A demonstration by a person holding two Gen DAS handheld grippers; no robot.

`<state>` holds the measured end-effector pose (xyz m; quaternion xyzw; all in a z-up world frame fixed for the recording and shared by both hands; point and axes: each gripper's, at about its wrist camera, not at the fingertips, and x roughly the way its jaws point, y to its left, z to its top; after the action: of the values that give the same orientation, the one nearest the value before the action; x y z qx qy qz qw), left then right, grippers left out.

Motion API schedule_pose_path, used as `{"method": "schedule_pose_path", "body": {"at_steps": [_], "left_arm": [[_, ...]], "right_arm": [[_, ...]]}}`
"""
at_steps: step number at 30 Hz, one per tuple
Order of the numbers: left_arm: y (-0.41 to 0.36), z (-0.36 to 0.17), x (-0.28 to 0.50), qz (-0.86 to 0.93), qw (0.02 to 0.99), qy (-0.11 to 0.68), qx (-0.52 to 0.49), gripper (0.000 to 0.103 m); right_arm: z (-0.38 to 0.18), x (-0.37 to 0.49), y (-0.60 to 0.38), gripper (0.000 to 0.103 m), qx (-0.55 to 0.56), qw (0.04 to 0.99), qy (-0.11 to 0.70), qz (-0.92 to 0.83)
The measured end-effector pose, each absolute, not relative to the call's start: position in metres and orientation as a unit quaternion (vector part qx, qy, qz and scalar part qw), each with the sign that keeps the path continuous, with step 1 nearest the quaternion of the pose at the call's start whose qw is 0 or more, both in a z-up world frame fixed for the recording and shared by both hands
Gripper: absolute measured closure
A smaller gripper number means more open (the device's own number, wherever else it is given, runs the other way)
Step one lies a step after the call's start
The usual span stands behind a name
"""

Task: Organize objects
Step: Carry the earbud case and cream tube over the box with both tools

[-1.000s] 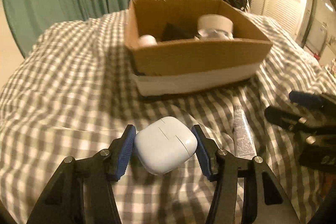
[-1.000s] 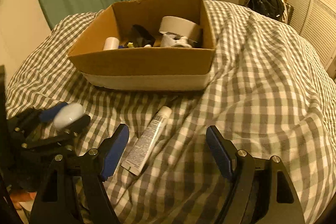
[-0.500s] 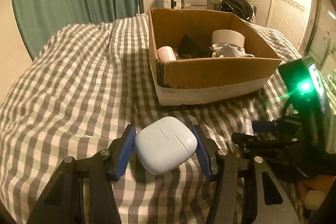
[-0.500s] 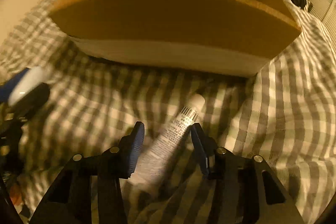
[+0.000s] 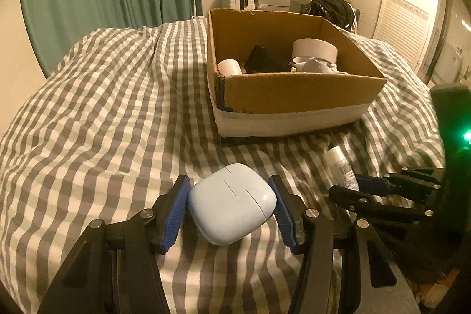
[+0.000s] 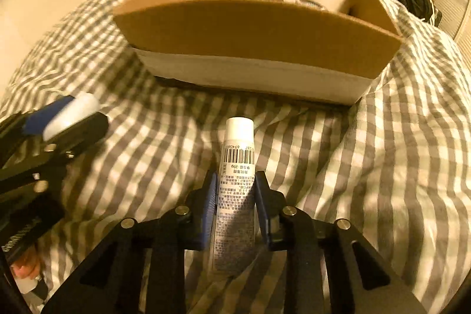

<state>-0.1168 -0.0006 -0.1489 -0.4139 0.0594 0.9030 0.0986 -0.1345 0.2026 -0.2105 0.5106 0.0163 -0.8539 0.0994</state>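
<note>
On the bed (image 6: pixel 382 167), before the box (image 6: pixel 253 28), the right hand-held gripper (image 6: pixel 235 205) has just closed on the tube (image 6: pixel 237 187) at mid-body. It looks light and squashy, best pinched gently. The left hand-held gripper (image 5: pixel 229 209) clamps the smooth, hard case (image 5: pixel 231 203).

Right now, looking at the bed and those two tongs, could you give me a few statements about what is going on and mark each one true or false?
1. The left tongs grip a pale blue case. True.
2. The right tongs are wide open over bare bedding. False: they have just closed on a white tube, pads on both its sides.
3. The cardboard box sits on the checked bedspread. True.
4. The box has nothing in it. False: a roll of tape and other things lie inside.
5. The tube's cap points toward the box. True.
</note>
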Motion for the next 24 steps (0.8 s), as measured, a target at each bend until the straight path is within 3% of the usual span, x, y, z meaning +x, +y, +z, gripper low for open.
{"method": "schedule_pose_path", "body": {"at_steps": [11, 24], "left_arm": [[0.005, -0.118, -0.077, 0.912, 0.107, 0.059, -0.392, 0.047], [0.011, -0.038, -0.060, 0.934, 0.132, 0.045, -0.330, 0.047]], "right_arm": [[-0.152, -0.082, 0.199, 0.079, 0.441, 0.116, -0.008, -0.890], [-0.056, -0.044, 0.208, 0.079, 0.349, 0.122, -0.002, -0.929]]}}
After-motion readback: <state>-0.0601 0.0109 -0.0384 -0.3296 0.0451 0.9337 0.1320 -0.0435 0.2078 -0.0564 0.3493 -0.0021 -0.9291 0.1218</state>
